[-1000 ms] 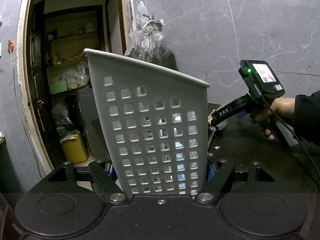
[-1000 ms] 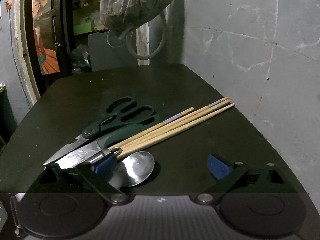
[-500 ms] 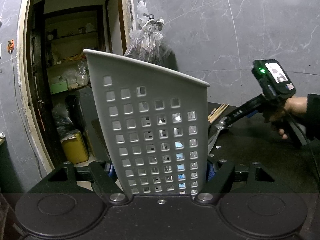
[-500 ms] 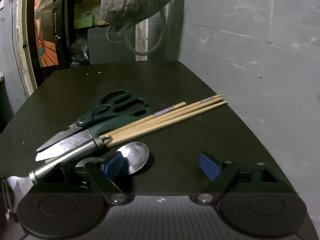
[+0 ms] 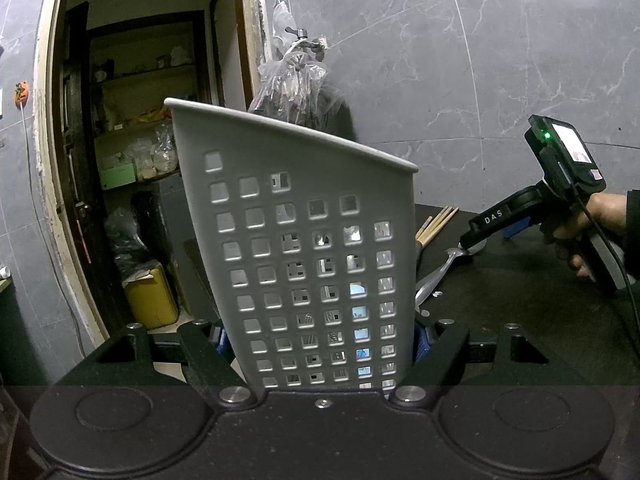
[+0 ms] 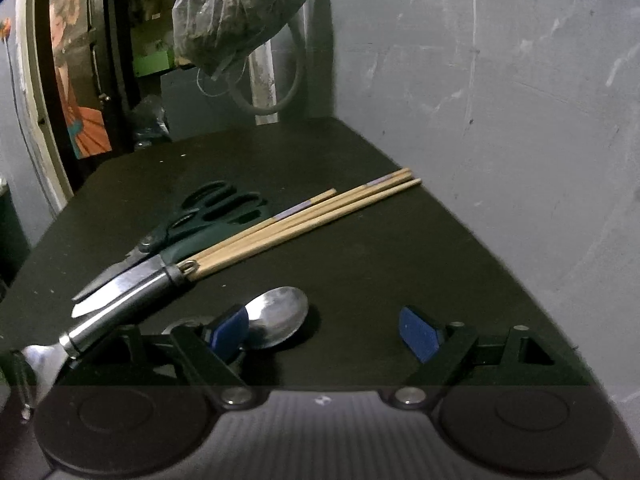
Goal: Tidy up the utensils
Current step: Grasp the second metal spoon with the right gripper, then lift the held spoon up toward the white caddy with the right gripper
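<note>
Black tabletop (image 6: 380, 260) against a grey marbled wall bears scissors (image 6: 200, 216), knife (image 6: 120, 288), chopsticks (image 6: 304, 216) and spoon (image 6: 276, 316), seen whole only from the right gripper (image 6: 324, 328), its jaws apart, while the left gripper (image 5: 320, 344) clamps the grey perforated utensil holder (image 5: 304, 248) beside an open pantry doorway.

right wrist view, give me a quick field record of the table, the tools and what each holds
table: dark top, by a grey wall
scissors: green handles, lying flat
chopsticks: bundle, across the scissors' handle
spoon: bowl against the right tool's left pad
right tool: open, nothing gripped
left tool: shut on the grey holder
holder: upright, square holes, utensils inside too dim to name
</note>
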Motion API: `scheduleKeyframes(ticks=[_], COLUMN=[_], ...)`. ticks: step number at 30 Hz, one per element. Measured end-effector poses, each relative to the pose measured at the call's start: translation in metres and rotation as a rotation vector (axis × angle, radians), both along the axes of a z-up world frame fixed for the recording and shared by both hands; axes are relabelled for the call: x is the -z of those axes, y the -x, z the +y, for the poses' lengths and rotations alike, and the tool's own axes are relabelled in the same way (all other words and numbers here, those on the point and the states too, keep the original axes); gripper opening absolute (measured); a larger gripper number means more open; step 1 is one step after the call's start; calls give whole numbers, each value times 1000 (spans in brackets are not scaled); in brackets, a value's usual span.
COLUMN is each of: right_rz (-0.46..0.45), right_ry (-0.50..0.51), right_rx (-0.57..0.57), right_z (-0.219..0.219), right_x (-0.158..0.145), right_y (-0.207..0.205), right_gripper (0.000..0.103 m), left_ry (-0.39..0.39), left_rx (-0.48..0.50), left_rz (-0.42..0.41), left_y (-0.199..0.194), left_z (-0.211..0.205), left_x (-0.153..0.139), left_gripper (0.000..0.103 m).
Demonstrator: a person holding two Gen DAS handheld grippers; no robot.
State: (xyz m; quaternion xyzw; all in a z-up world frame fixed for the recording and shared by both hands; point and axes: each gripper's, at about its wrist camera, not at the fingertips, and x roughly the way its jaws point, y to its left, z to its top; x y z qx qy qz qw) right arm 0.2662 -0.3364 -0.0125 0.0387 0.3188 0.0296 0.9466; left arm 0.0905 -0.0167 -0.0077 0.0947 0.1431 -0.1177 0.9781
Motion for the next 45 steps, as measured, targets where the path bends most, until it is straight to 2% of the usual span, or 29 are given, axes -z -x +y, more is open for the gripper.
scheduleKeyframes(ticks=[6,9,11,14,20,23,34,37,41,45], right_rz=[-2,-12,-18,-17,-34,-83,-349,-406,-495,-553], right_ry=[-7,-9,-18,-57,-164,-164,123,233,435,533], right_rx=[-30,-40,-49,-75,-55,-44,-100,-137,-205,-292], right_z=[4,5,5,3,-8,-10,26,43,76,104], right_x=[-1,-1,-1,-1,-3,-8,-52,-61,-65,-64], right_y=[-2,-1,0,0,4,13,61,75,98,119], right_gripper=[80,64,41,24,8,5,1,1,1,1], left_ry=[0,1,1,1,2,0,1,1,0,2], left_rx=[0,0,0,0,1,0,0,0,0,1], left_rz=[0,0,1,0,0,0,0,0,-1,0], left_y=[0,0,0,0,0,0,0,0,0,0], left_z=[0,0,0,0,0,0,0,0,-1,-1], left_x=[0,0,0,0,0,0,0,0,1,1], left_gripper=[78,78,78,78,78,78,78,78,78,78])
